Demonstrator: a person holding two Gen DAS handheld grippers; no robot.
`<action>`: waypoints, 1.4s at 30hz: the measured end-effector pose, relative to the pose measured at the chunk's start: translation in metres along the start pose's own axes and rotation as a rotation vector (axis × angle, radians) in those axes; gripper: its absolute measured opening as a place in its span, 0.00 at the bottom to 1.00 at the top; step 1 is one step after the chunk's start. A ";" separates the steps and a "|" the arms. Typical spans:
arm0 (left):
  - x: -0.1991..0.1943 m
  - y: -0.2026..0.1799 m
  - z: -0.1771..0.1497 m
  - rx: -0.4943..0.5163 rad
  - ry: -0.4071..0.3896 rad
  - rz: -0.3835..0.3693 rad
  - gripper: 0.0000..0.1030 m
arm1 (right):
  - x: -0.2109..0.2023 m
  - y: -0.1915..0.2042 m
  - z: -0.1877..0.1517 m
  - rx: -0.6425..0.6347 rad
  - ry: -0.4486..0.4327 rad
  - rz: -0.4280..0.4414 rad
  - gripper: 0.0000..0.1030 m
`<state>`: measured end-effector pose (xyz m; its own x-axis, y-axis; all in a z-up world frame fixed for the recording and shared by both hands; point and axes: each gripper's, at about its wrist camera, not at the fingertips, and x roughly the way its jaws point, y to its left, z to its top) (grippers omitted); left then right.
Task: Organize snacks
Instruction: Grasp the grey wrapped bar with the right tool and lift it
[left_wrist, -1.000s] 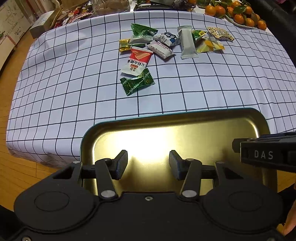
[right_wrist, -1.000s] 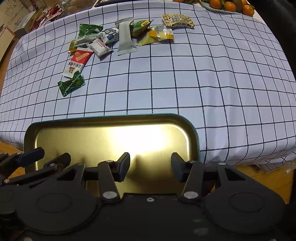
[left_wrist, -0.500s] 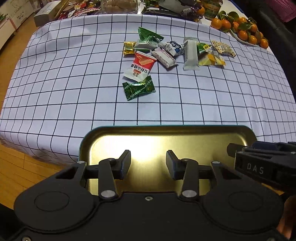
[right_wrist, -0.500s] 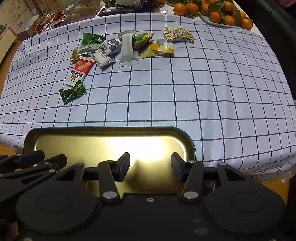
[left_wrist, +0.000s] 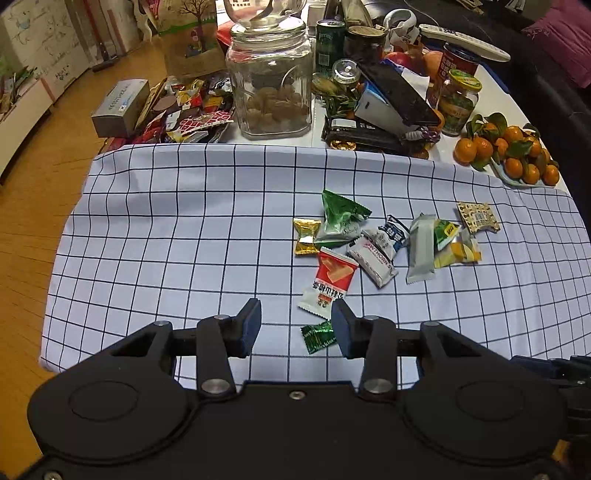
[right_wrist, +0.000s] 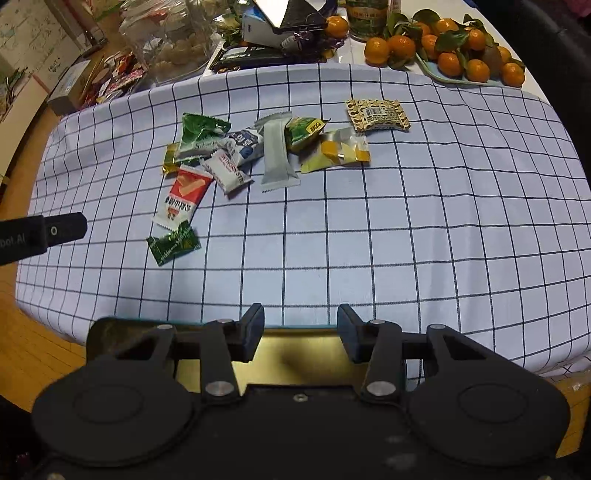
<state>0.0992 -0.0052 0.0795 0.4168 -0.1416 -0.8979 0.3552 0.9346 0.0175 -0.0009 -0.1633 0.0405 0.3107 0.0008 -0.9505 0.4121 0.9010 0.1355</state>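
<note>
A broad stretch of the checked cloth (right_wrist: 406, 229) is left bare to the right of and in front of the snack cluster (right_wrist: 258, 155), and the cloth's left half (left_wrist: 166, 229) is likewise unoccupied; passage there is unhindered. The far edge is walled off by a glass jar (left_wrist: 271, 85), cans and boxes (left_wrist: 384, 107), and a plate of oranges (right_wrist: 443, 48) at the far right; the near edge is taken up by the gold tray (right_wrist: 295, 354).
</note>
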 end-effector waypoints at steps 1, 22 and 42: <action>0.004 0.002 0.003 -0.007 0.006 -0.005 0.48 | 0.002 -0.001 0.007 0.009 -0.004 -0.003 0.45; 0.042 0.026 0.006 -0.067 0.142 -0.040 0.48 | 0.091 0.031 0.113 0.069 -0.062 -0.068 0.45; 0.056 0.004 0.002 0.067 0.137 -0.098 0.48 | 0.081 0.015 0.096 0.061 0.046 -0.093 0.22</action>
<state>0.1258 -0.0097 0.0299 0.2609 -0.1813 -0.9482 0.4455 0.8940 -0.0483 0.1125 -0.1911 -0.0072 0.2296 -0.0607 -0.9714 0.4891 0.8701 0.0613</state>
